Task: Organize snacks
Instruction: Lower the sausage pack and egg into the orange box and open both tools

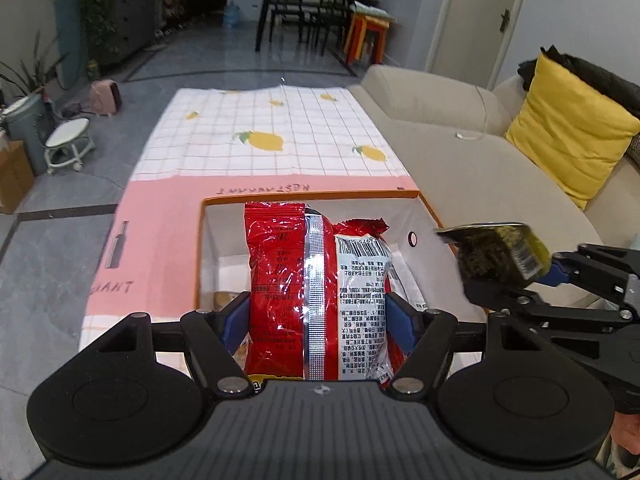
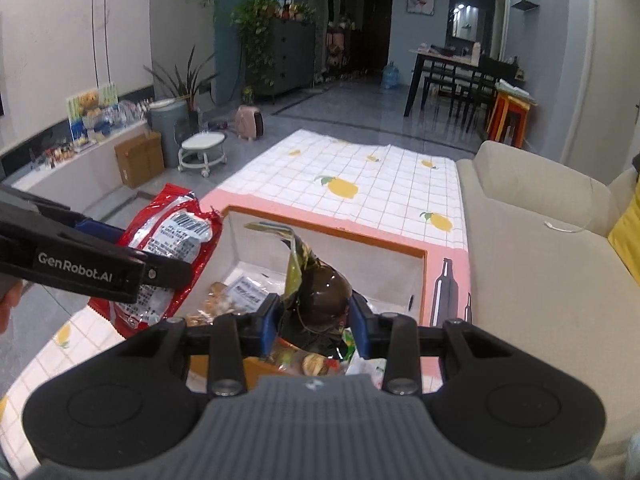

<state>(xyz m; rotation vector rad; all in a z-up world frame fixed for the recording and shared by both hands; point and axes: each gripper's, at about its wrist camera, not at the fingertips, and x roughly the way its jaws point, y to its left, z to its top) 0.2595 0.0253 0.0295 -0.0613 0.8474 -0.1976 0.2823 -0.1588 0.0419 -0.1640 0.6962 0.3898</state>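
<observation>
While both packets hang above the open box at the near end of the lemon-print tablecloth, my left gripper clamps a red snack bag, and my right gripper pinches a dark green packet. More snacks lie inside the box.

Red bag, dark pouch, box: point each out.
Red bag (image 1: 288, 280), left wrist view, its red front panel.
Dark pouch (image 2: 326, 292), right wrist view, its bulging middle.
Box (image 1: 312, 197), left wrist view, its orange far rim.
</observation>
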